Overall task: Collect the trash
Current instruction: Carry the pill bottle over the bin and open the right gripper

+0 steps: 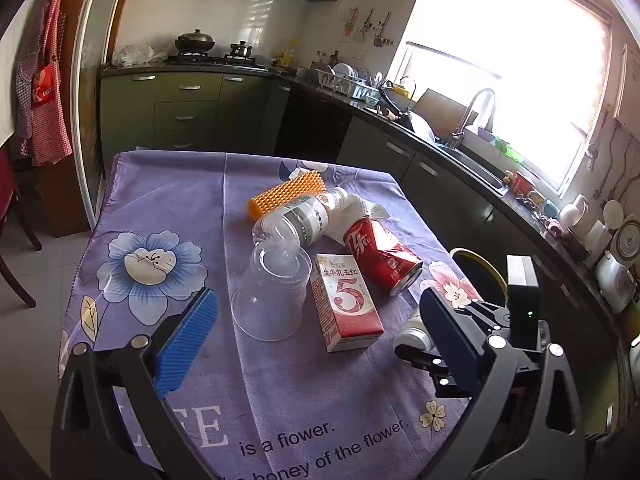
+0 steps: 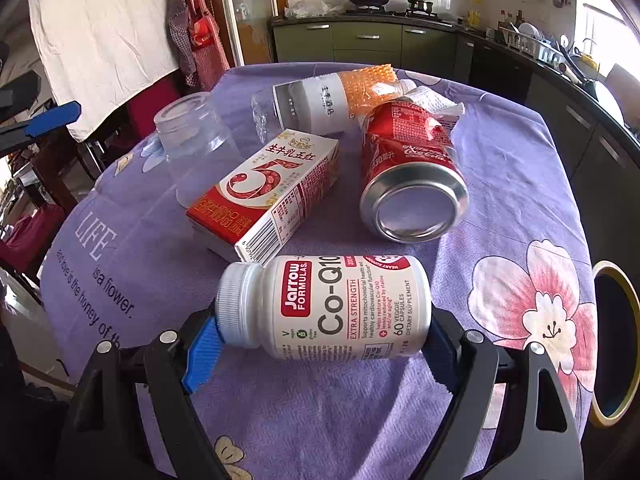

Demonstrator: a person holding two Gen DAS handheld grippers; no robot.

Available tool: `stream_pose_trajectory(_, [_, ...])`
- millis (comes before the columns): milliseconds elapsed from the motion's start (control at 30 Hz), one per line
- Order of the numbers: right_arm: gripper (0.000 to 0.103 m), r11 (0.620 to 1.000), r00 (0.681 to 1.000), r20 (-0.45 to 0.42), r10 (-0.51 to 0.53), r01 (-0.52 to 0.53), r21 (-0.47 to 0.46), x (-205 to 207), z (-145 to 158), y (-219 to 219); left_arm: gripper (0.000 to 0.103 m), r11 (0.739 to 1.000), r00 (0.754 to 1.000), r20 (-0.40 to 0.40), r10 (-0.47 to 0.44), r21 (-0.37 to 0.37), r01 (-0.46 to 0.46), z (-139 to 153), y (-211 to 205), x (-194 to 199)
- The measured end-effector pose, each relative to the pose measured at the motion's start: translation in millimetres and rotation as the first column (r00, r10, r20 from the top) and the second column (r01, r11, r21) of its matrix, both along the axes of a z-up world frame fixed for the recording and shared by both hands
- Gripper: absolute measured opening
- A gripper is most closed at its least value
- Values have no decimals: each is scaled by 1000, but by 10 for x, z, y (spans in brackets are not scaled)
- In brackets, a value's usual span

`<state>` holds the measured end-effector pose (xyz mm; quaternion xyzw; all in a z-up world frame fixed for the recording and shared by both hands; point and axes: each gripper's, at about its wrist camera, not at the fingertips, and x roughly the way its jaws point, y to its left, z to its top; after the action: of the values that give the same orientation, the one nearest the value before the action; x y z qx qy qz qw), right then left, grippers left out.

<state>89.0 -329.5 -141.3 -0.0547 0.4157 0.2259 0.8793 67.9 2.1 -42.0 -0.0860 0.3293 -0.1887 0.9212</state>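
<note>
Closing in: I've got the right gripper (image 2: pixel 320 340) straddling the Co-Q10 supplement bottle (image 2: pixel 328 308), which lies on its side near the table's front edge, cap to the left.
Grip state: blue pads sit against the ribbed cap and the bottle's base; contact looks made, though how firm I can't tell.
Left gripper (image 1: pixel 316 332): fingers wide apart, nothing between them, hovering over the cloth in front of the clear plastic cup (image 1: pixel 274 292).
Bottle feel: I judge it a stiff white plastic, light, with a glossy label that could slip; the ribbed cap gives the better bite.
Hold point: end to end works, but across the waist would be steadier, I reckon.
Neighbours: milk carton (image 2: pixel 266 196) just behind, stiff card, flat faces; dented Coca-Cola can (image 2: pixel 412 176) on its side, thin metal, rolls easily.
Further back: water bottle (image 2: pixel 304 106), crumpled clear plastic, touching an orange bubble wrap (image 2: pixel 370 84) and a soft paper towel (image 2: pixel 436 106).
Surface: purple flowered tablecloth (image 2: pixel 520 184), soft, slightly wrinkled.
Bin: dark, yellow-rimmed bin (image 2: pixel 616 344) just off the table's right edge.
</note>
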Motion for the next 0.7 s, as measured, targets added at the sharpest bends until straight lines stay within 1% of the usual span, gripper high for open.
stream_pose_trajectory(100, [83,998,998,40,-58,57,17,-83,194,-259,96,1000,1000,11,-11,-2,11,12,-26,-11])
stream_pose_trajectory(200, [83,986,981,93,-168,168,9,-114,395,-675,96,1000,1000,11,-20,-9,20,11,-64,3])
stream_pose_trajectory(267, [83,961,956,108,-273,275,-4,-64,467,-1054,96,1000,1000,4,-25,-16,25,-1,-101,25])
stream_pose_trajectory(333, [83,928,924,101,-369,372,-15,21,471,-1470,96,999,1000,-2,-30,-19,30,-12,-150,52])
stream_pose_trajectory(400, [83,878,878,89,-471,476,-42,118,422,-1880,96,999,999,-8,-36,-15,36,-26,-214,74])
stream_pose_trajectory(500, [83,820,824,53,-564,567,-81,281,261,-2397,96,999,999,-17,-48,-5,48,-45,-322,105])
stream_pose_trajectory(600, [83,775,782,7,-624,620,-121,475,41,-2789,96,998,998,-28,-57,4,57,-57,-415,140])
stream_pose_trajectory(700, [83,751,756,-32,-654,645,-142,640,-177,-3054,96,998,997,-36,-64,15,65,-60,-495,162])
